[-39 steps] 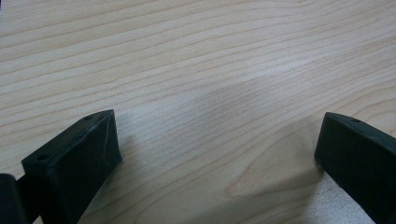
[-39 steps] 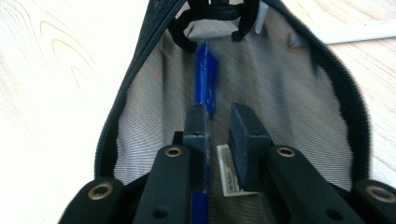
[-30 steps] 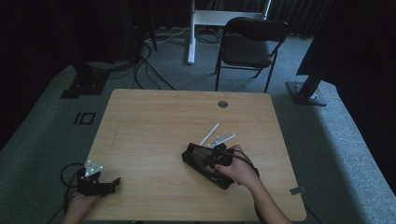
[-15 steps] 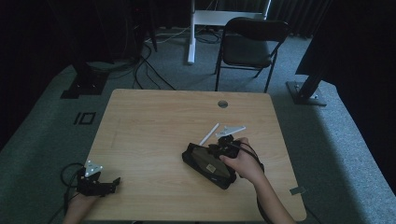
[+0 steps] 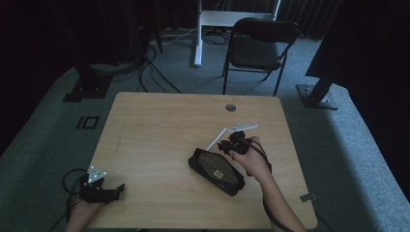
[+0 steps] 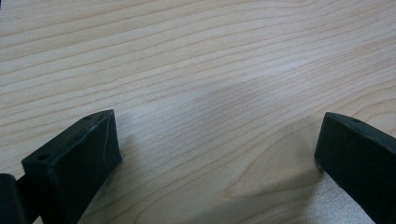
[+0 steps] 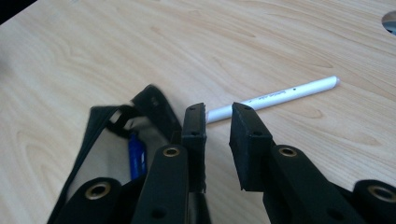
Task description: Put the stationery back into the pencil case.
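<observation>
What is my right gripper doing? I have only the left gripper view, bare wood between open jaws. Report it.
Observer: The right gripper is at one end of a white plastic pen lying on the light wooden table. Its jaws are slightly apart, and I cannot tell if they touch the pen.
Operator: Tell me what else lies by that gripper.
Observer: A black fabric zip pouch lies open right beside it, with a blue stick-shaped item showing inside.
</observation>
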The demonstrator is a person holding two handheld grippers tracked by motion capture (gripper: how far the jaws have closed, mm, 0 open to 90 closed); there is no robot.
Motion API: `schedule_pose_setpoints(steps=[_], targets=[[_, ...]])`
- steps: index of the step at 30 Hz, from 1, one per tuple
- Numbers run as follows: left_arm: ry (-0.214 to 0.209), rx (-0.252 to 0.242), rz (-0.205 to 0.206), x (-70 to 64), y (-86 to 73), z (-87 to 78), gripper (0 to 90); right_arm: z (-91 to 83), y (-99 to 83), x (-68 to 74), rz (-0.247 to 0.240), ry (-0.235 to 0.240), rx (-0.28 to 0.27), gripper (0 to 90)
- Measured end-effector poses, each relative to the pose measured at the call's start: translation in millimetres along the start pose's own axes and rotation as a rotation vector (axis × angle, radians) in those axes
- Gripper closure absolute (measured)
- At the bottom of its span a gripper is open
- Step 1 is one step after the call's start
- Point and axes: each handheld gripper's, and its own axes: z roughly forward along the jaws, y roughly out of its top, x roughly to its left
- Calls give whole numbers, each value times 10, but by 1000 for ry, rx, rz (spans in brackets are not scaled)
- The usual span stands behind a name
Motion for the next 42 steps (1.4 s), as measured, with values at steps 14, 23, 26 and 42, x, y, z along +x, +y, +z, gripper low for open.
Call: schedule_pose_setpoints(steps=[14,23,26,42], targets=[[0,0,0,0,0,0,1,406,54,-248,113,-72,30,734],[0,0,0,0,0,0,1,629,79,-336,199,-110,57,664],[0,0,0,0,0,0,1,688,99,-346,212,-128,58,630],[0,0,0,0,0,0,1,932,180,-362,283,-192,81,547]])
